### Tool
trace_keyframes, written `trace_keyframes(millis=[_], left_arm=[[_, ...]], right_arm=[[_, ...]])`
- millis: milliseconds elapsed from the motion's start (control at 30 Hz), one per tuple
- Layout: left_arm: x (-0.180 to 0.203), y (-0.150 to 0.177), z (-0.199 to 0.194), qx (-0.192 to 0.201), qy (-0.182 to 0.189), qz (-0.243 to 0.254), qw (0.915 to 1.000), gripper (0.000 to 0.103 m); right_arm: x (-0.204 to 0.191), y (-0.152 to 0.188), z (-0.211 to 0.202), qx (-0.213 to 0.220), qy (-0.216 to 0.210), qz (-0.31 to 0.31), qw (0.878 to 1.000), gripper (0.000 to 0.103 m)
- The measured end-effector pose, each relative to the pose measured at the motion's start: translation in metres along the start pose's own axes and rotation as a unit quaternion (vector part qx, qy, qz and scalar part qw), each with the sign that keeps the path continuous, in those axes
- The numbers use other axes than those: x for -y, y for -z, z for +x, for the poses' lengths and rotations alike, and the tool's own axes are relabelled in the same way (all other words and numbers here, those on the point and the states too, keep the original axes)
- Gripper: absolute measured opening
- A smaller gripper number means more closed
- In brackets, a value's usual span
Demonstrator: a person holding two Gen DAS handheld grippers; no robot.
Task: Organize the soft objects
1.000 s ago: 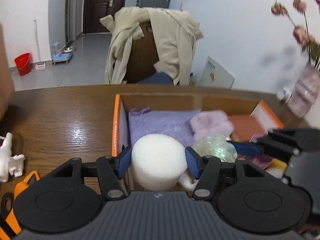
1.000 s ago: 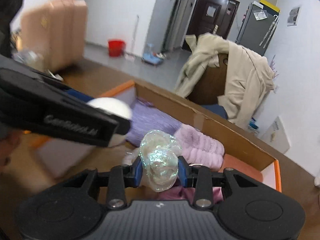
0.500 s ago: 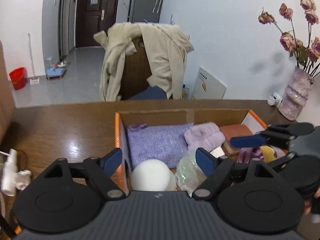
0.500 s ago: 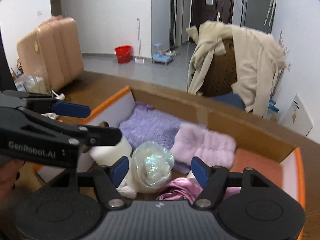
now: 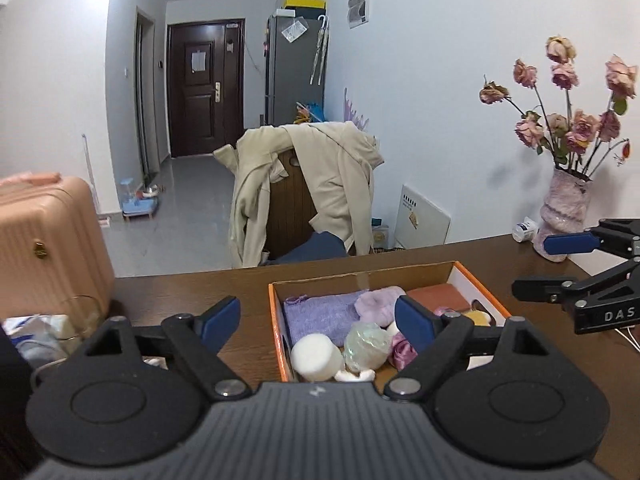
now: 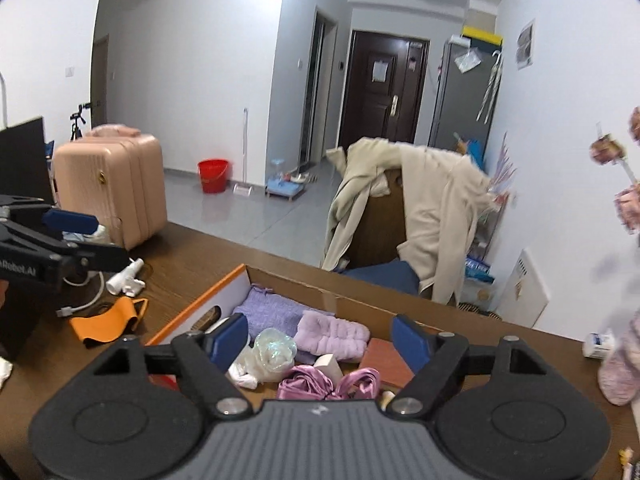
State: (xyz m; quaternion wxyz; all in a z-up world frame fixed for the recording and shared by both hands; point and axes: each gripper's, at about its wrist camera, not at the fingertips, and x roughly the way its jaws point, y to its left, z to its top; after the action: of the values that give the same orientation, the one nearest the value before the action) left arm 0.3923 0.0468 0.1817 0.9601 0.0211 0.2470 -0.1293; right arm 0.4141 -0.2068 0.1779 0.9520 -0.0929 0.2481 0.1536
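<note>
Your left gripper (image 5: pixel 318 318) hangs above the worktop (image 5: pixel 192 292), jaws opening with nothing between them. Your right gripper (image 6: pixel 320 336) is the same: jaws opening wide, nothing held.

The box (image 5: pixel 276 320) sits at about 1 o'clock in the left view and holds the soft things. That view shows a white roll (image 5: pixel 316 358) at the box's near corner, touching the iridescent ball (image 5: pixel 367 346) at its 3 o'clock; the right view hides the roll.

The right view shows what the left barely does: a pink satin piece (image 6: pixel 316 384) at the ball's (image 6: pixel 275 350) 4 o'clock, and a fluffy lilac piece (image 6: pixel 334 336) beside a purple cloth (image 6: pixel 272 308). Outside the box, at its 9 o'clock, an orange mask (image 6: pixel 108 322) lies on the worktop. Only the left view shows the vase (image 5: pixel 566 212) whole, at 2 o'clock.
</note>
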Motion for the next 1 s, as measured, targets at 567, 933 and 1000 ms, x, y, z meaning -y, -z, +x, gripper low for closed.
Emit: trace_keyframes(millis=[567, 933, 1000], left_arm=[[0.077, 0.152, -0.198, 0.132, 0.0, -0.018, 0.9912, 0.099], [0.104, 0.222, -0.21, 0.11, 0.047, 0.005, 0.9928, 0.103], [0.102, 0.222, -0.196, 0.092, 0.05, -0.007, 0.9945, 0.103]], right_arm=[[-0.058, 0.158, -0.187, 0.114, -0.016, 0.013, 0.993, 0.094], [-0.07, 0.258, -0.21, 0.073, 0.023, 0.077, 0.994, 0.095], [-0.07, 0.255, -0.207, 0.076, 0.035, 0.08, 0.993, 0.095]])
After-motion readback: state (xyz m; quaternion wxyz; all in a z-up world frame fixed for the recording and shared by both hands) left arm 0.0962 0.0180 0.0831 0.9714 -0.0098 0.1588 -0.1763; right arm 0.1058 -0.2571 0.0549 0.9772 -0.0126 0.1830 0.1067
